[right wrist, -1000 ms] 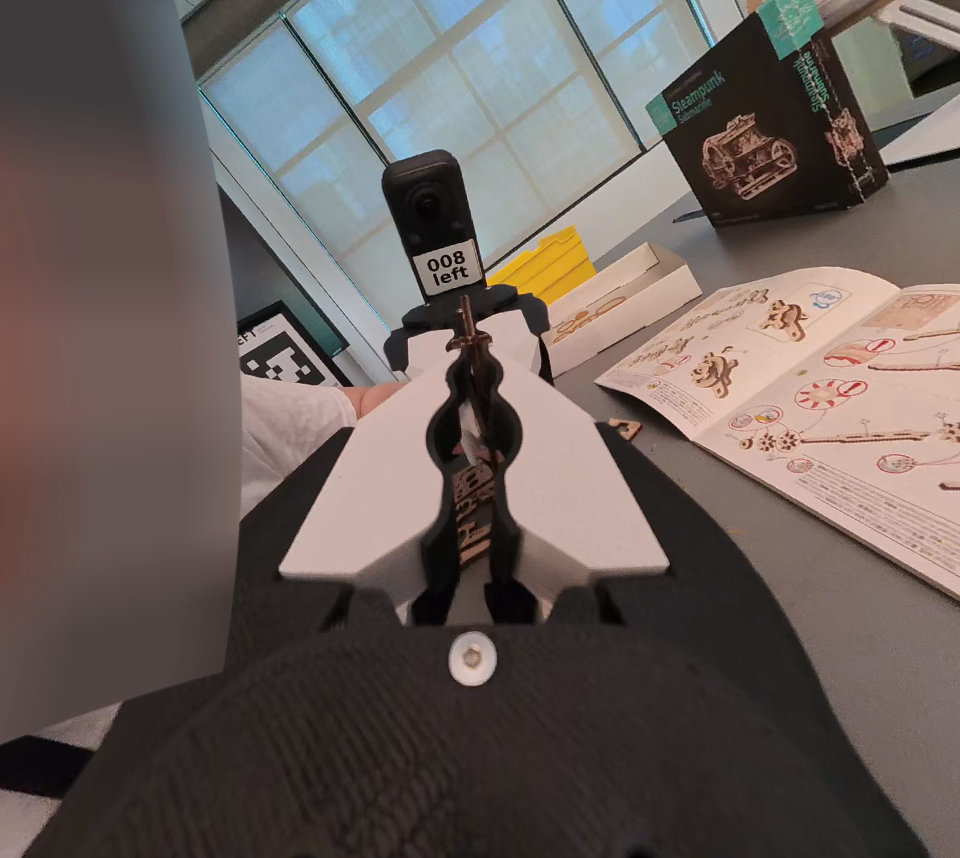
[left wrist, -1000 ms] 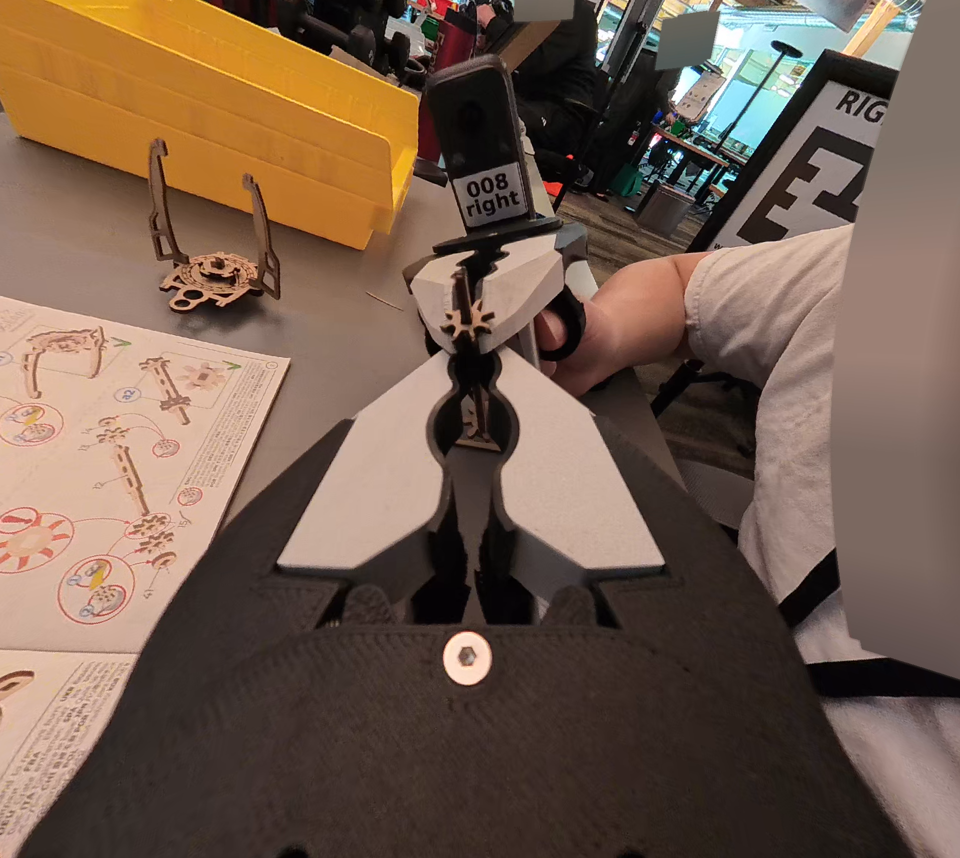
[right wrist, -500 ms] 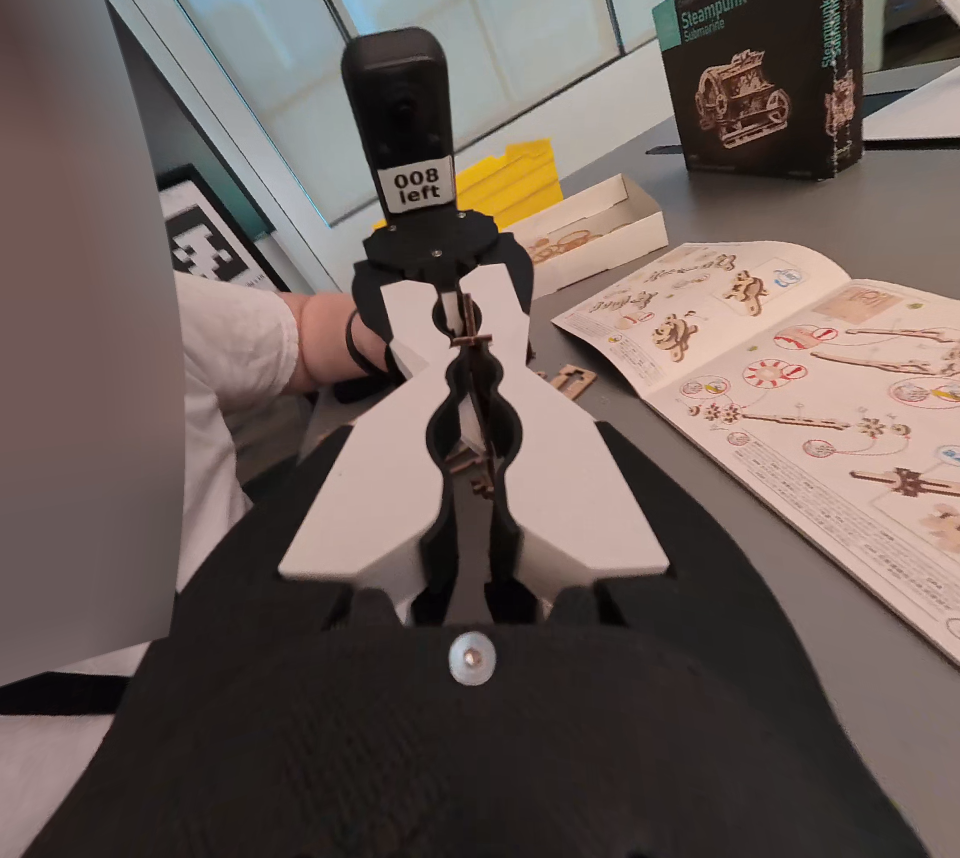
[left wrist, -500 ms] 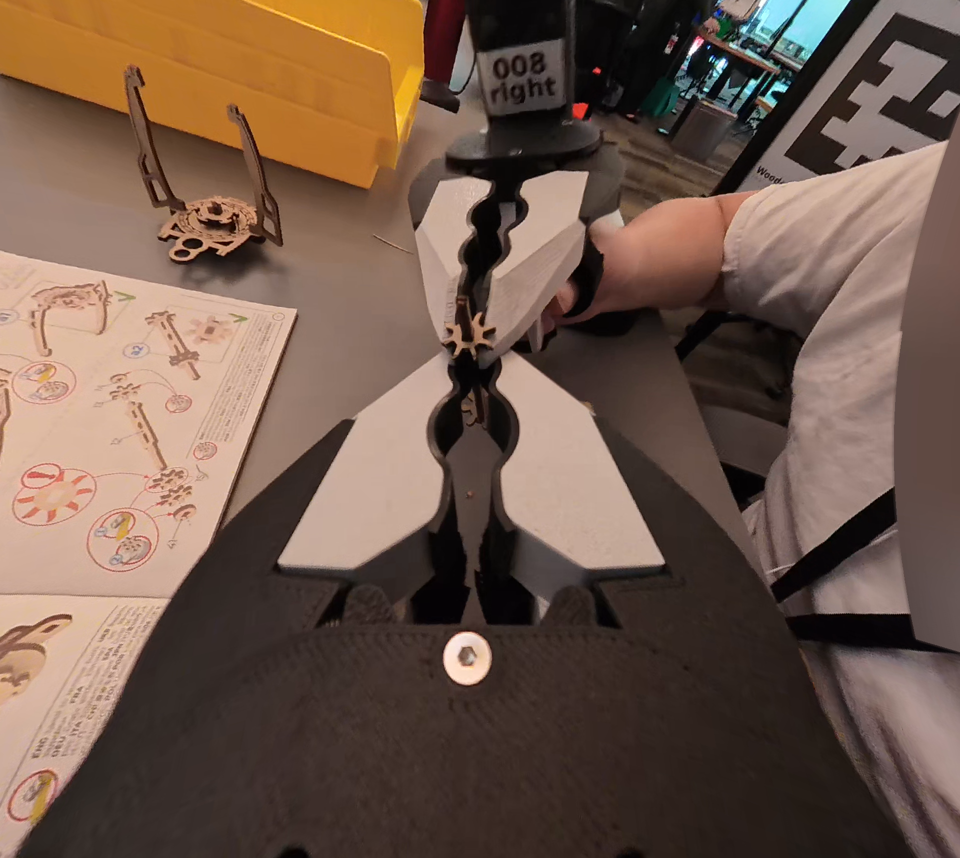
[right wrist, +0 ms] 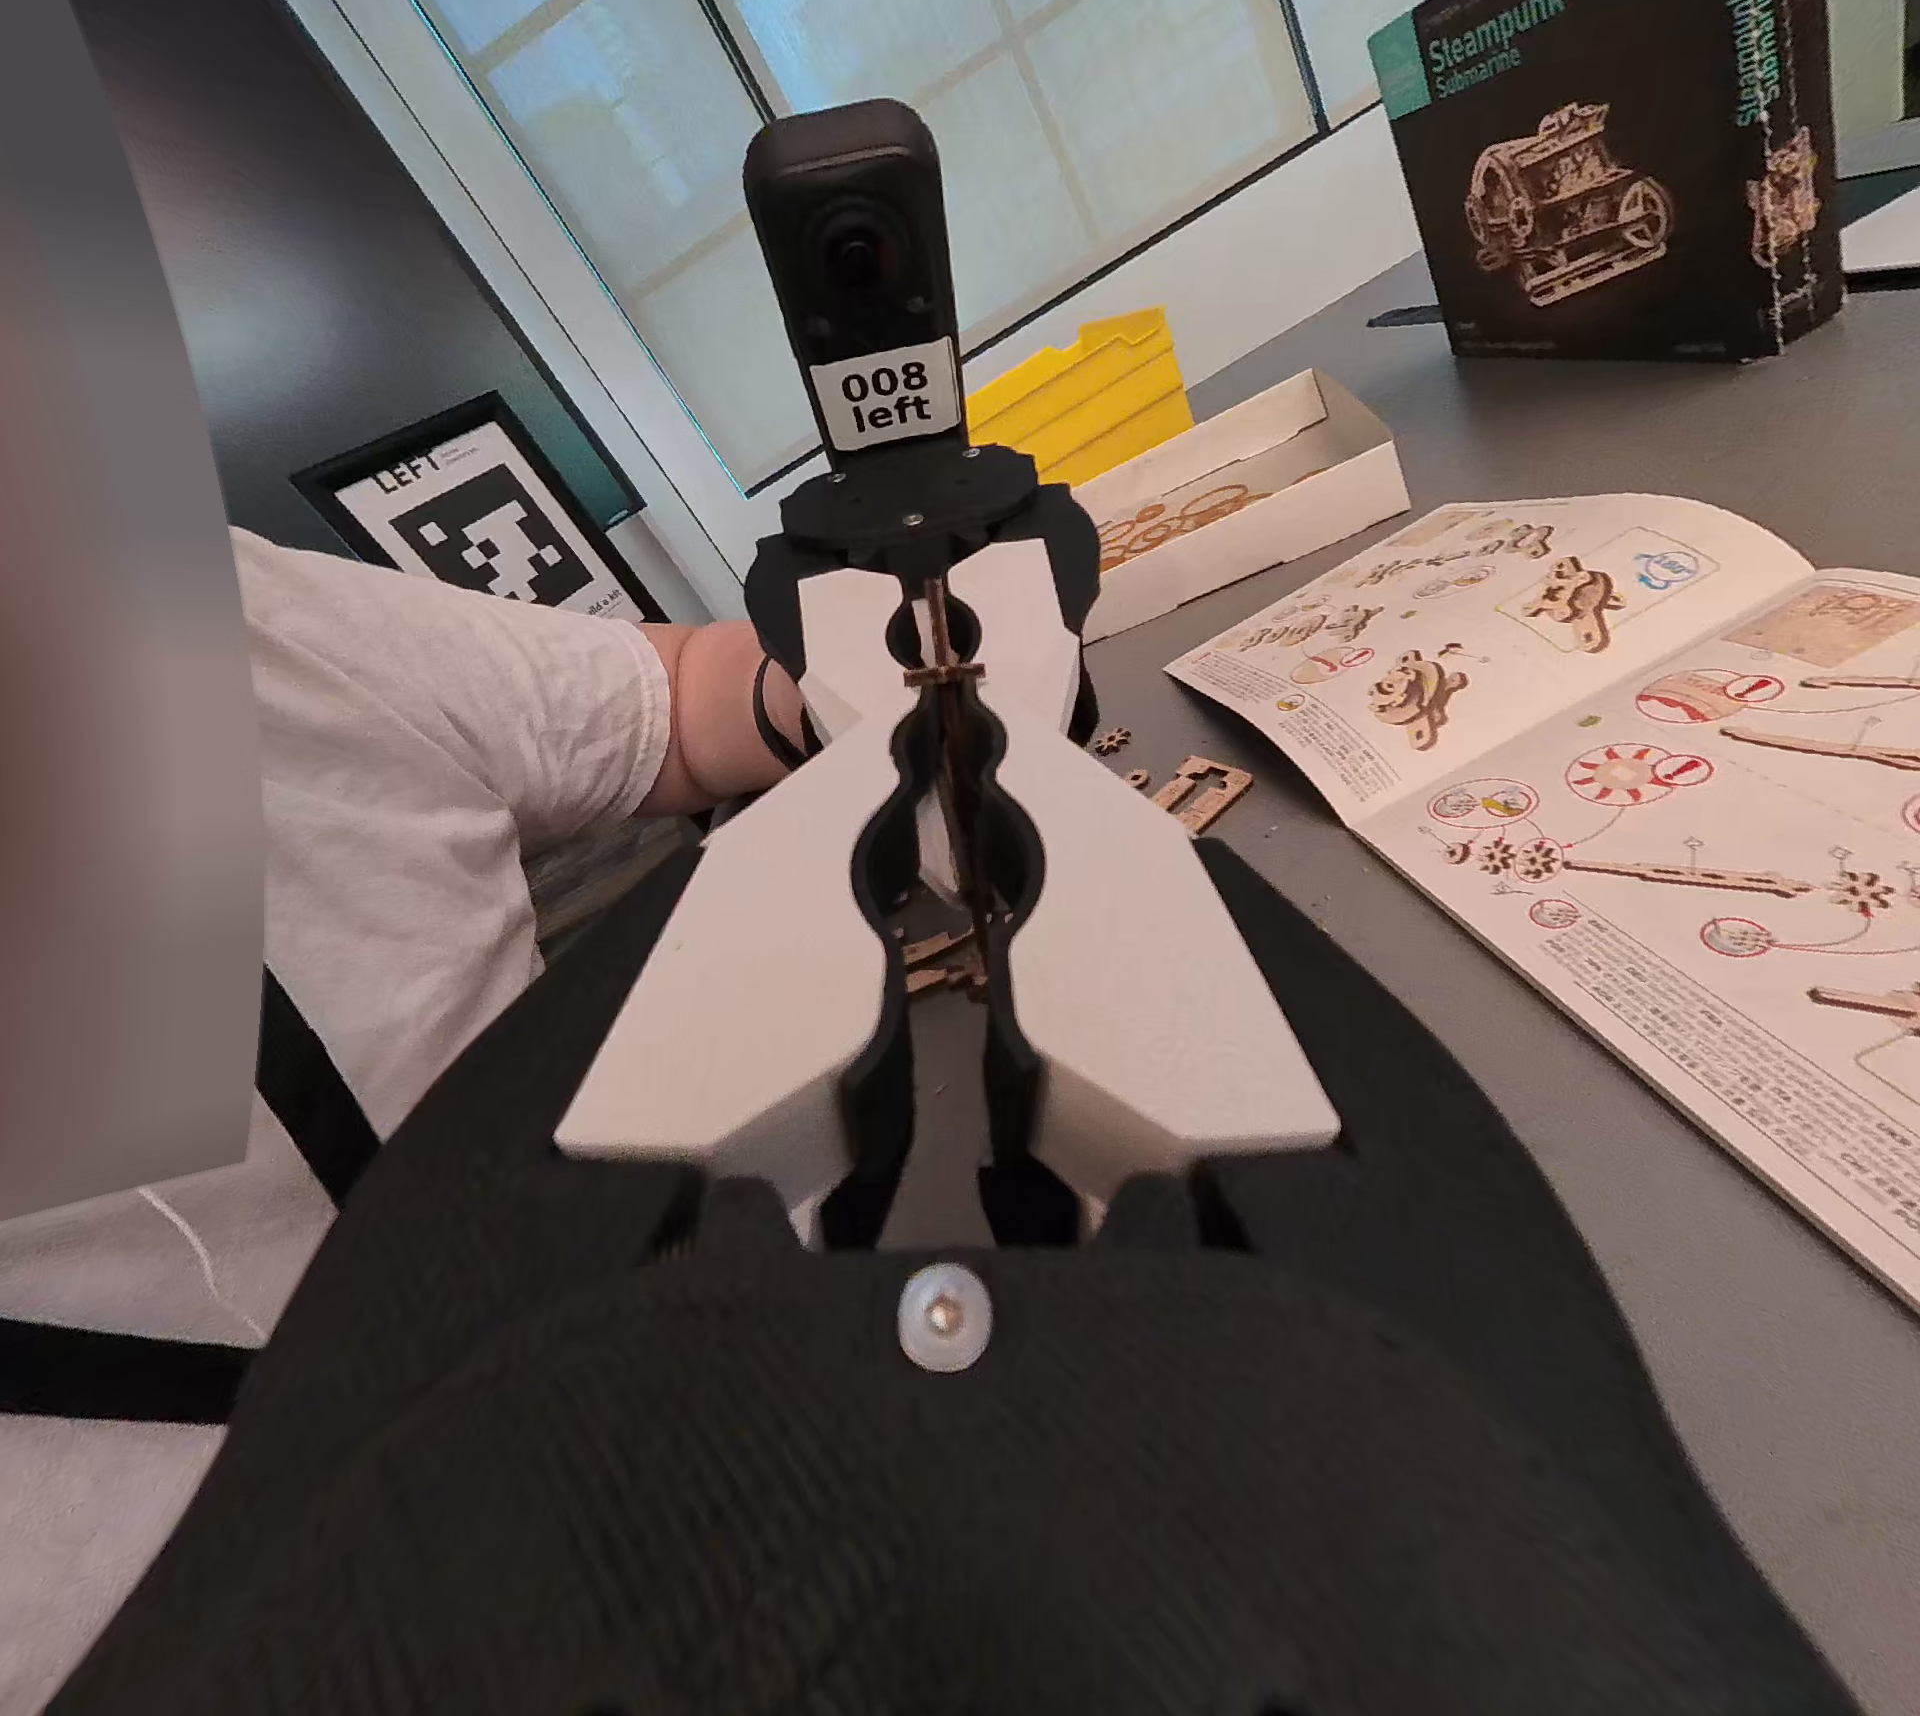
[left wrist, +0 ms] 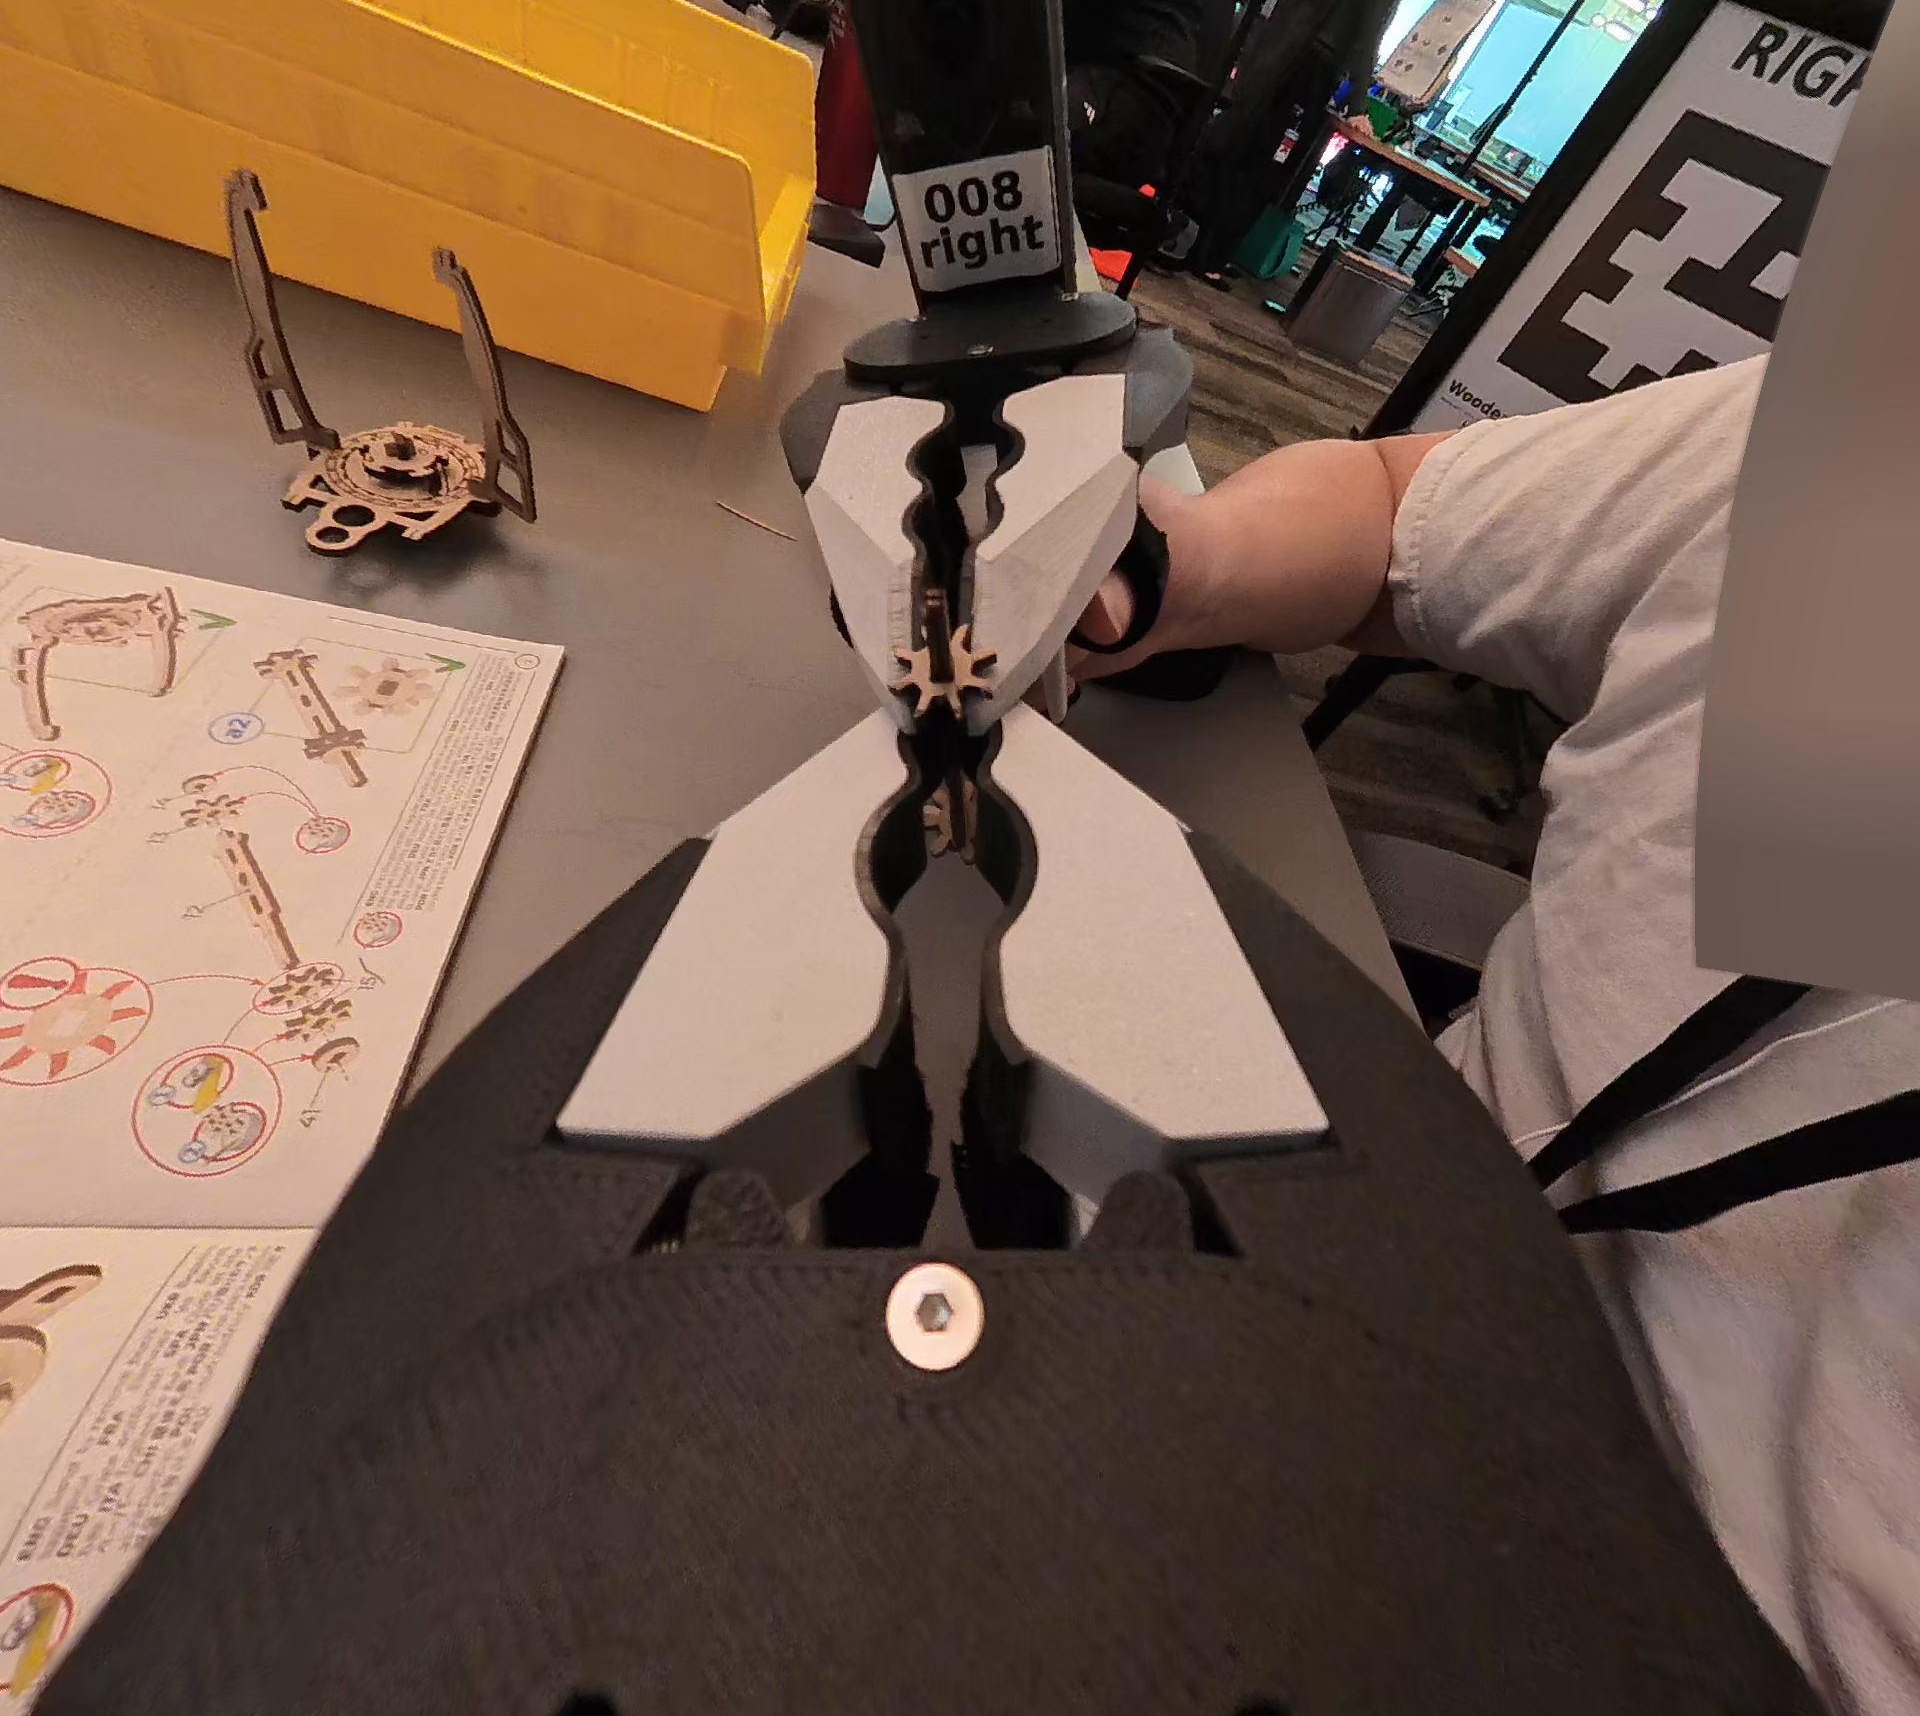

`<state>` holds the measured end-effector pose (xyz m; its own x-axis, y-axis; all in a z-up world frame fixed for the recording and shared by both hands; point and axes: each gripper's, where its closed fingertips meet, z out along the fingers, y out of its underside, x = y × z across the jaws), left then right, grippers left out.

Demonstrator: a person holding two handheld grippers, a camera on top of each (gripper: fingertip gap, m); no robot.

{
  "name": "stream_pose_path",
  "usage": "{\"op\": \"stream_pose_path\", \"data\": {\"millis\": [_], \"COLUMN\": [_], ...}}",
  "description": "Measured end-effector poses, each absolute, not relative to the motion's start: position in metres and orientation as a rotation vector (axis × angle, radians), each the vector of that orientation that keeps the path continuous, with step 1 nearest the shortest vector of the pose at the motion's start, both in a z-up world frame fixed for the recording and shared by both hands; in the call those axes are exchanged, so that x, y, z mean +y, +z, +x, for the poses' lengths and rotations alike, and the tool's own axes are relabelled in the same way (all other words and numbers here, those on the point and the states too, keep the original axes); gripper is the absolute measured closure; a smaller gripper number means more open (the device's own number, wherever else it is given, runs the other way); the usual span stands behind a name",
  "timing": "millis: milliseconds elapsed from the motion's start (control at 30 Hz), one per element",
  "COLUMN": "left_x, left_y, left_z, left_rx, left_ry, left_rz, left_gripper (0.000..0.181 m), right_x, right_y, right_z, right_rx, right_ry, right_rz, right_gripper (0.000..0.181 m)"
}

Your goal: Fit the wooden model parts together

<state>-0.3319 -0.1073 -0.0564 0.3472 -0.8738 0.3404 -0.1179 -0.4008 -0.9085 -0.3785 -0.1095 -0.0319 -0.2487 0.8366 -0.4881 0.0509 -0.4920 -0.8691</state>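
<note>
Two grippers meet tip to tip above the grey desk [left wrist: 644,544], each with its jaws pressed together on wood. Nearest in the left wrist view, the left gripper [left wrist: 943,757] is clamped on a small toothed gear [left wrist: 951,819] that sits in the rounded hollow between its pale, matte fingers. Just past it the right gripper [left wrist: 940,679] pinches a thin wooden strip [right wrist: 961,793], with a second, star-shaped gear [left wrist: 943,674] at its tip, facing the camera. The two held parts look touching or very nearly so; whether the near gear is seated on the strip yet cannot be told, so the joining step appears to be under way rather than finished. All the pieces are flat laser-cut plywood with dark, scorched edges. Beside the grippers an open instruction booklet [left wrist: 239,835] lies flat, and a few loose offcuts [right wrist: 1195,788] rest on the desk. Farther off stands a partly built base [left wrist: 390,471] with two curved uprights, suggesting much of the model remains. Beyond are yellow plastic bins [left wrist: 416,108], a shallow white tray [right wrist: 1247,503] of parts, and the dark kit box [right wrist: 1610,160].
</note>
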Motion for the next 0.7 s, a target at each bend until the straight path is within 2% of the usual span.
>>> {"op": "stream_pose_path", "data": {"millis": [433, 700], "left_x": [-0.110, -0.107], "left_y": [-0.067, -0.052], "left_z": [-0.334, -0.330], "left_rx": [0.923, 0.872], "left_ry": [-1.143, -1.193], "left_rz": [-1.852, -1.774], "left_gripper": [0.181, 0.181], "right_x": [-0.110, -0.105], "right_y": [-0.041, -0.027], "right_z": [-0.380, -0.376], "right_rx": [-1.134, -1.031], "right_ry": [1.755, 1.825], "right_rz": [-1.486, -1.419], "right_gripper": [0.181, 0.181]}}
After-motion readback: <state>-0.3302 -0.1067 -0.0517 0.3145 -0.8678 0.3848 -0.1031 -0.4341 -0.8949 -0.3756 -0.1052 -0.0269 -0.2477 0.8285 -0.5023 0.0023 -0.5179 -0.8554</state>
